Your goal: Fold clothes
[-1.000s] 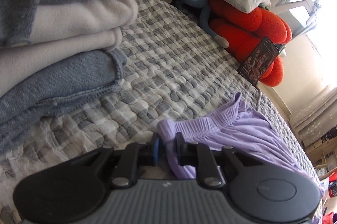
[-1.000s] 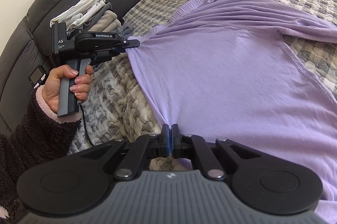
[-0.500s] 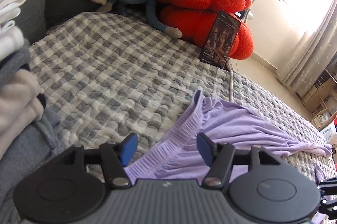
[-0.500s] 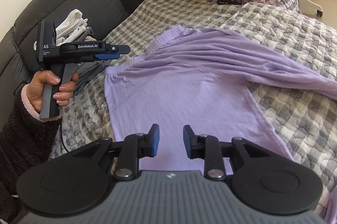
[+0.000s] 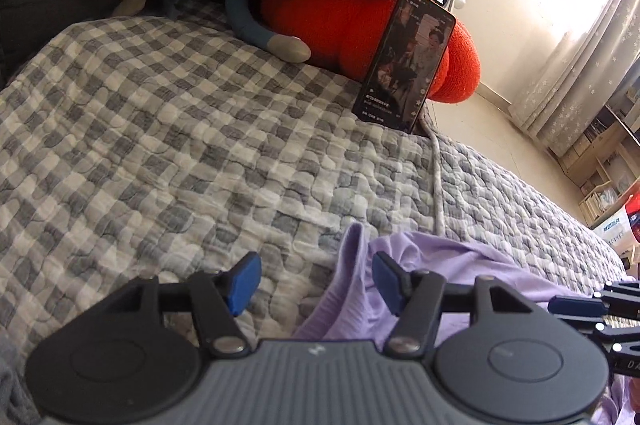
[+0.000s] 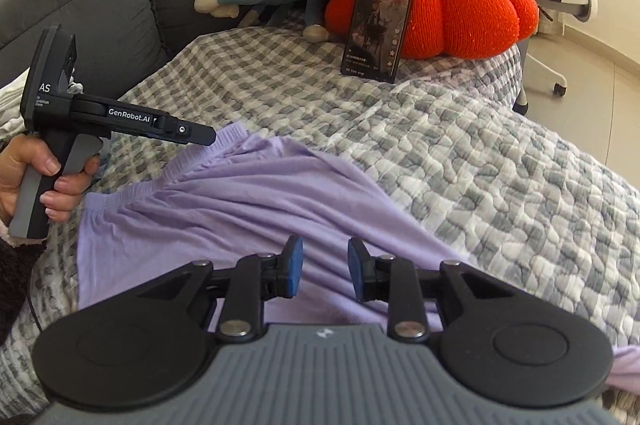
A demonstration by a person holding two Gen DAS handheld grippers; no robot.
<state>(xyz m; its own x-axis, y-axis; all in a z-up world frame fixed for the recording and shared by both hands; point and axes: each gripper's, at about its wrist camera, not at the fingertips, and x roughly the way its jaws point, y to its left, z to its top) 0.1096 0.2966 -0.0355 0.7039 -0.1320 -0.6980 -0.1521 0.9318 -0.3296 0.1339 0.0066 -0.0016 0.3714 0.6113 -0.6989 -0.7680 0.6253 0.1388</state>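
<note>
Purple garment (image 6: 256, 209): laid rumpled on checked quilt (image 6: 500, 161), long axis running left to right. Left gripper (image 5: 316, 283) is held spread and empty, ribbed hem just under its right pad. Right gripper (image 6: 324, 271) is held parted, empty, above mid-cloth.

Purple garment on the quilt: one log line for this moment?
phase: between grasps | left gripper: open, empty | right gripper: open, empty | purple garment: lying on checked quilt, unheld

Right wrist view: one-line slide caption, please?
Right tool open above the purple garment on the checked quilt; left tool near its ribbed edge.
</note>
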